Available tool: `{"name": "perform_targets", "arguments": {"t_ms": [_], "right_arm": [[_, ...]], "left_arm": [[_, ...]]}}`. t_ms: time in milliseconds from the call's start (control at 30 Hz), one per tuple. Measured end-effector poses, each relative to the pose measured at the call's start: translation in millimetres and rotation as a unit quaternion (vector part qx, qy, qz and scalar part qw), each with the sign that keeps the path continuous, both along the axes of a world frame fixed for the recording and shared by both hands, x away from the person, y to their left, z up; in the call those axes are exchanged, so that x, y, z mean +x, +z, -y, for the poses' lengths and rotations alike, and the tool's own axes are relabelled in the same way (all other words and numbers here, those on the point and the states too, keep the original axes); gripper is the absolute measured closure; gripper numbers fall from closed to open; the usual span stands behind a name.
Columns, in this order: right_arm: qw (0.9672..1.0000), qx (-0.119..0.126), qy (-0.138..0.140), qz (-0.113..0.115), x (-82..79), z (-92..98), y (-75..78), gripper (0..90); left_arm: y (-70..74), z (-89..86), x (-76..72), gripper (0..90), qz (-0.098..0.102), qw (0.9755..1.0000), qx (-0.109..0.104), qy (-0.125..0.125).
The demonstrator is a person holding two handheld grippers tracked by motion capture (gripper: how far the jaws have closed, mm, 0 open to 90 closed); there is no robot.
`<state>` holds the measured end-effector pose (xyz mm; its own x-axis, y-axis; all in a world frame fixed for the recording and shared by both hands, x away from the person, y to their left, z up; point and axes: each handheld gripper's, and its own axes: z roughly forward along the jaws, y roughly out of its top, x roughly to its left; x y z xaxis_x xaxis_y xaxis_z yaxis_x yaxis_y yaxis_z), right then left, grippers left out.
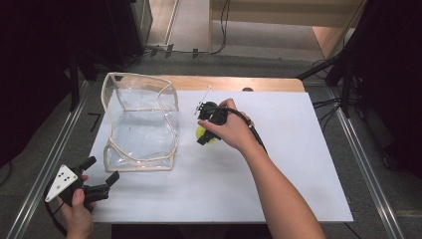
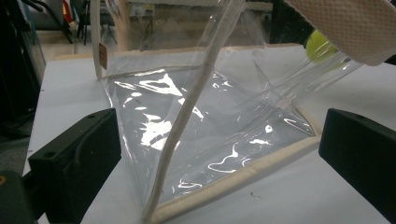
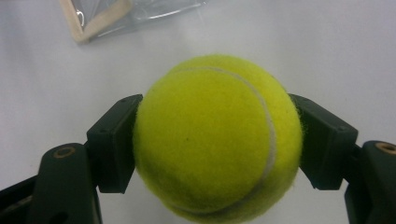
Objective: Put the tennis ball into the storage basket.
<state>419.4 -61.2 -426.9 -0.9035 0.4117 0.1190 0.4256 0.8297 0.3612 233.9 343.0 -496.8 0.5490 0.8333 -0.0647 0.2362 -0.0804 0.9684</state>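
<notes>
Gripping a tennis ball (image 3: 215, 140) with the right gripper (image 1: 207, 124), jaws pressing in on both sides of it, right around the middle of the high view. Sitting just right of the clear bag (image 1: 141, 122), close enough for a short hop over the rim, probably the reason for holding it there. Looking like the ball is resting on or barely off the white table cover (image 1: 298, 164); hard to tell which.

Hanging back at the lower left of the high view with the left gripper (image 1: 99, 180), jaws spread wide and holding nothing, pointing at the bag's near corner. Guessing it's waiting there to steady or open the bag, since that soft plastic looks floppy and liable to slide.

Looking bright yellow-green and fuzzy, that ball, with a pale curved seam running down its right side in the right gripper view. Staying round under the squeeze, no obvious denting. Filling the whole gap between the jaws, so a fairly secure hold by the look of it.

Standing open-topped, the bag, with cream edging, walls sagging and wrinkling, glare all over the plastic in the left gripper view.
</notes>
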Motion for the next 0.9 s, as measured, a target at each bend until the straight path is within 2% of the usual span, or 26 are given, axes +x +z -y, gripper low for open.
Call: {"name": "perform_targets", "arguments": {"t_ms": [367,600,900], "right_arm": [[0.9998,0.005,0.017,0.001,-4.3,-12.3,13.4,22.9],[0.9995,0.011,0.027,-0.008,-6.8,-15.2,26.3,23.0],[0.9991,0.015,0.040,-0.003,-10.5,-21.5,42.1,23.0]], "left_arm": [[0.0,0.0,0.0,0.0,0.000,1.0000,0.000,-0.001],[0.1,0.0,0.0,0.0,0.000,1.0000,0.000,0.000],[0.1,0.0,0.0,0.0,0.000,1.0000,0.000,-0.001]]}}
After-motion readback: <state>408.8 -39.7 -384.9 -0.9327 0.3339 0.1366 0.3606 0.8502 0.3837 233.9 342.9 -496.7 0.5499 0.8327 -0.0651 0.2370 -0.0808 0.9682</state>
